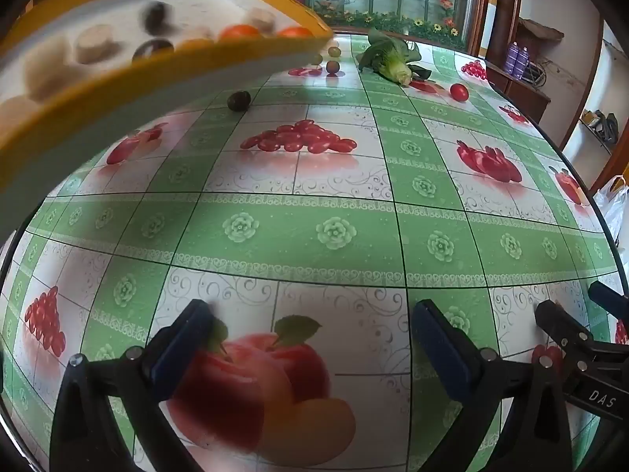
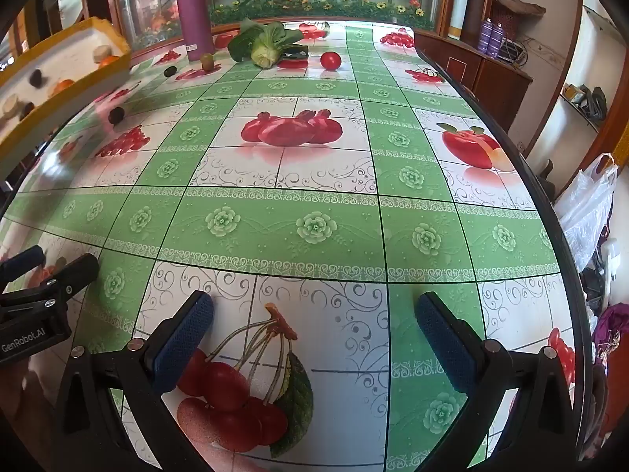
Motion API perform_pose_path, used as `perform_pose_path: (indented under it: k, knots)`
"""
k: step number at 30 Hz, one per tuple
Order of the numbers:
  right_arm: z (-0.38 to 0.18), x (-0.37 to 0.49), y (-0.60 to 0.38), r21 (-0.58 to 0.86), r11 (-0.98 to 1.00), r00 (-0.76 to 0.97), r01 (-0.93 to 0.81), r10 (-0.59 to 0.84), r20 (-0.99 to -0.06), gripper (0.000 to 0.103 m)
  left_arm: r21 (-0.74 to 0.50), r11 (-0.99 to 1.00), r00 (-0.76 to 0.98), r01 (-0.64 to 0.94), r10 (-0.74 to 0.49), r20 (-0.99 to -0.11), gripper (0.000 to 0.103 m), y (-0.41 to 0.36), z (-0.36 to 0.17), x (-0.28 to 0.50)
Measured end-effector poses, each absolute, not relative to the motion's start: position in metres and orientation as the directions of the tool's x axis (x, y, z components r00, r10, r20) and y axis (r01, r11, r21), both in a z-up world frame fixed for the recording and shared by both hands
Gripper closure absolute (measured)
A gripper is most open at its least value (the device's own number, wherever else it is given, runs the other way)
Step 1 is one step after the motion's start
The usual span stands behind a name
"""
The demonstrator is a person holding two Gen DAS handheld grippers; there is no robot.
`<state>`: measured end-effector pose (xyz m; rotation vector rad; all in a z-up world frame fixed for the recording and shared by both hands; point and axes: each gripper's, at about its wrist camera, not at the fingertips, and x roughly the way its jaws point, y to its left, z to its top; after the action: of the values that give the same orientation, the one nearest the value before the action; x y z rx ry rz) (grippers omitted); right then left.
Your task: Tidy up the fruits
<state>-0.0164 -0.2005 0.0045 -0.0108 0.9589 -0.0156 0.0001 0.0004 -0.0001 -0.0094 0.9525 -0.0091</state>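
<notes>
Blue-padded left gripper and right gripper both hang spread wide and empty, tilted down over the green-and-white fruit-print tablecloth. Far ahead lie a red round tomato, a leafy green cabbage, dark plums and a purple flask. At left, a yellow-rimmed tray holds fruits.

The desk carried a green-and-white fruit-print cloth. On it lay a leafy green vegetable, a red tomato, a purple bottle, and several small dark fruits.
</notes>
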Motion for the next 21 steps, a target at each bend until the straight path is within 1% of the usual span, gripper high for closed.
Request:
perform_pose_path:
  k: [21]
  knots:
    - [0.0044,-0.0162,-0.2006,-0.018,1.0,0.573,0.009,-0.02,-0.82,0.0,-0.004,1.0,0.583,0.004,-0.006,-0.813,0.0,0.0007,0.0,0.0]
